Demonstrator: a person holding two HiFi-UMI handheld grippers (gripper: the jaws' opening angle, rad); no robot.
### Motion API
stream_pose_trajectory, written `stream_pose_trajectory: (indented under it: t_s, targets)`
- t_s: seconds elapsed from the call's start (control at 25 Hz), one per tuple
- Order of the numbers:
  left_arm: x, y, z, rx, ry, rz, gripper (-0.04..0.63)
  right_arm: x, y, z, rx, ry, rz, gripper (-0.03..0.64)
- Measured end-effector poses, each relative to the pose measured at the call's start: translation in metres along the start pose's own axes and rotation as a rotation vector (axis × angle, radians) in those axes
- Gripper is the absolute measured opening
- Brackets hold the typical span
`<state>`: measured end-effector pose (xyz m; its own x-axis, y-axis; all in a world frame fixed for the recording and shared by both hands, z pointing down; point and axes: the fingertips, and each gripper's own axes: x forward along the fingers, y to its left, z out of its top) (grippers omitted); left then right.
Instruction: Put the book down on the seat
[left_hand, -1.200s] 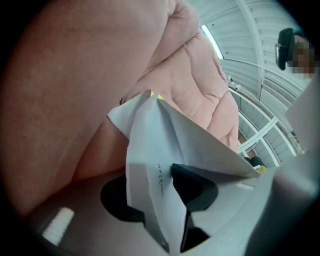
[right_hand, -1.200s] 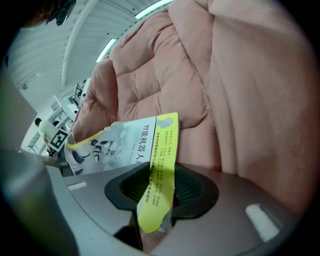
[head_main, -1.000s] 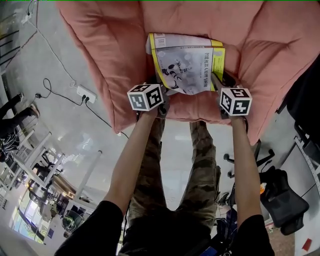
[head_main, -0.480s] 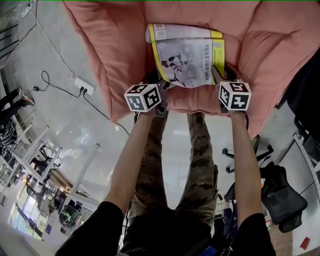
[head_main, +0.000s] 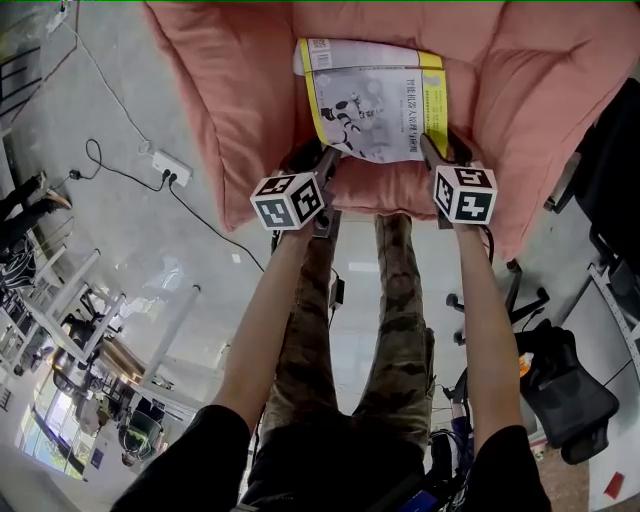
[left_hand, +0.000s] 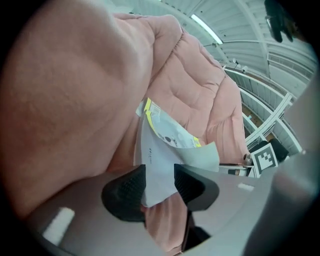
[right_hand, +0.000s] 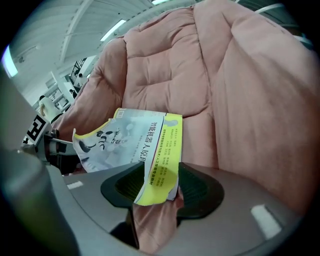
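Flat on the pink padded seat (head_main: 250, 100) lies the book (head_main: 375, 100), cover up, in the hollow of the seat between its two puffed sides and close to its front edge. It is a thin soft-cover: a pale grey-white cover with a black-and-white cartoon figure, lines of dark print beside it, a broad yellow band with small print down one side and a narrow yellow line down the other. Its spine end points toward the back of the seat. The two corners nearest the seat's front edge curl upward off the padding.

The left gripper (head_main: 327, 158) reaches over the seat's front edge at the book's white corner. In the left gripper view that corner (left_hand: 157, 172) stands between the jaws of the left gripper (left_hand: 160, 182), which are opening and no longer clamp it. The right gripper (head_main: 430, 148) does the same at the yellow corner. In the right gripper view its jaws (right_hand: 155, 187) are opening, and the bent yellow corner (right_hand: 160, 175) sits loose between the pads, with the seat's padding (right_hand: 225, 75) beneath and behind.
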<state>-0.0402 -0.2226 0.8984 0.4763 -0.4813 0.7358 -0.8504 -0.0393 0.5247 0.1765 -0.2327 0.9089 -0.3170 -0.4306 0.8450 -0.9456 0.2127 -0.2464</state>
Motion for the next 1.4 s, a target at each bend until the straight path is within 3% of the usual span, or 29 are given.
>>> stream_pose_trajectory:
  t_s: [0.16, 0.32, 0.52, 0.76, 1.04, 1.4]
  targets:
    - [-0.011, -0.001, -0.010, 0.048, 0.009, 0.038, 0.170, -0.009, 0.004, -0.008, -0.016, 0.003, -0.013, 0.218]
    - [-0.017, -0.002, -0.021, 0.029, 0.012, 0.060, 0.169, -0.019, 0.010, -0.021, -0.021, -0.006, -0.045, 0.190]
    - [-0.023, -0.015, -0.028, 0.043, 0.017, 0.049, 0.169, -0.033, 0.019, -0.047, -0.008, 0.021, -0.056, 0.183]
    - [-0.029, -0.029, -0.029, 0.129, 0.029, 0.019, 0.169, -0.047, 0.028, -0.063, -0.009, 0.032, -0.064, 0.183]
    - [-0.038, -0.042, -0.026, 0.248, 0.006, 0.020, 0.169, -0.053, 0.043, -0.056, -0.023, 0.000, -0.054, 0.183]
    - [-0.056, -0.077, -0.019, 0.299, 0.003, -0.038, 0.169, -0.079, 0.062, -0.041, -0.054, -0.035, -0.036, 0.183]
